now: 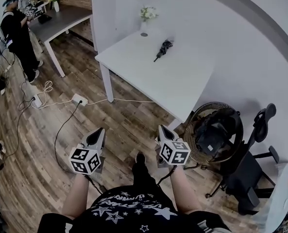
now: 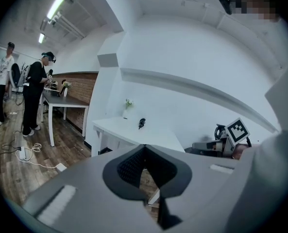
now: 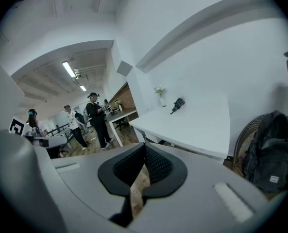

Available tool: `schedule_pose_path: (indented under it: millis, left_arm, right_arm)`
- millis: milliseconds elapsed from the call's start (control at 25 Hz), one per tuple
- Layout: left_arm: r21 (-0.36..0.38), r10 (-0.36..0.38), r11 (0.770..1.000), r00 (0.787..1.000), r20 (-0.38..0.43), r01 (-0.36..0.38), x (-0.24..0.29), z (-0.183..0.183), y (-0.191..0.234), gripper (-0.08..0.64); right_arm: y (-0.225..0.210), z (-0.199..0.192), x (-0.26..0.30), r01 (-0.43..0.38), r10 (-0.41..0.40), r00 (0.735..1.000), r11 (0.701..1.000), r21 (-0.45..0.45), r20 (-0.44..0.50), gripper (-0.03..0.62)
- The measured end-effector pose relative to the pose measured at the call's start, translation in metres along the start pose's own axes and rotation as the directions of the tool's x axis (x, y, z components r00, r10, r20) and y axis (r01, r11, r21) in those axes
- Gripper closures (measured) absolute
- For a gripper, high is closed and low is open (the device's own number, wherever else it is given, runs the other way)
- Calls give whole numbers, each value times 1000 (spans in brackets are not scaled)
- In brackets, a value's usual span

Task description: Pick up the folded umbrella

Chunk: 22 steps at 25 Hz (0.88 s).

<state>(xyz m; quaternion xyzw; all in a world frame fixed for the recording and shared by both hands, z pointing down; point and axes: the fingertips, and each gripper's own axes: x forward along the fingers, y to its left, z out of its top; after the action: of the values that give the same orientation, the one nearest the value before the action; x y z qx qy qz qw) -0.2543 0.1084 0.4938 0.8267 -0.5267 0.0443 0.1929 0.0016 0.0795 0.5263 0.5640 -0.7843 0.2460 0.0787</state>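
Observation:
The folded umbrella (image 1: pixel 163 49) is black and lies near the far side of a white table (image 1: pixel 182 86), next to the wall. It shows small in the left gripper view (image 2: pixel 142 123) and in the right gripper view (image 3: pixel 177 105). Both grippers hang over the wooden floor, well short of the table. My left gripper (image 1: pixel 99 130) (image 2: pixel 144 147) is shut with nothing between its jaws. My right gripper (image 1: pixel 162 128) (image 3: pixel 144 146) points at the table; its pads meet at the tip and hold nothing.
A vase of flowers (image 1: pixel 144 18) stands at the table's far corner. A round wicker chair with a dark backpack (image 1: pixel 214 132) and an office chair (image 1: pixel 250 169) sit right of the table. A power strip and cables (image 1: pixel 79 100) lie on the floor. People stand by a second table (image 1: pixel 61 21).

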Motion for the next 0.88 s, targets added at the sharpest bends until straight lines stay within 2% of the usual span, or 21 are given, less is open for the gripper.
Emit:
schedule_pose_path:
  millis: [360,880]
  left_arm:
    - [10,9,1000,1000,-7,-9,112,39,-7,557]
    - [34,-13,999,1000,11,13,232,79,-33,557]
  right_arm:
    - [-78,74,76,-5,4,1000,1000,24,15,575]
    - [-161,132,133,-9,8,1000,999,33,29,575]
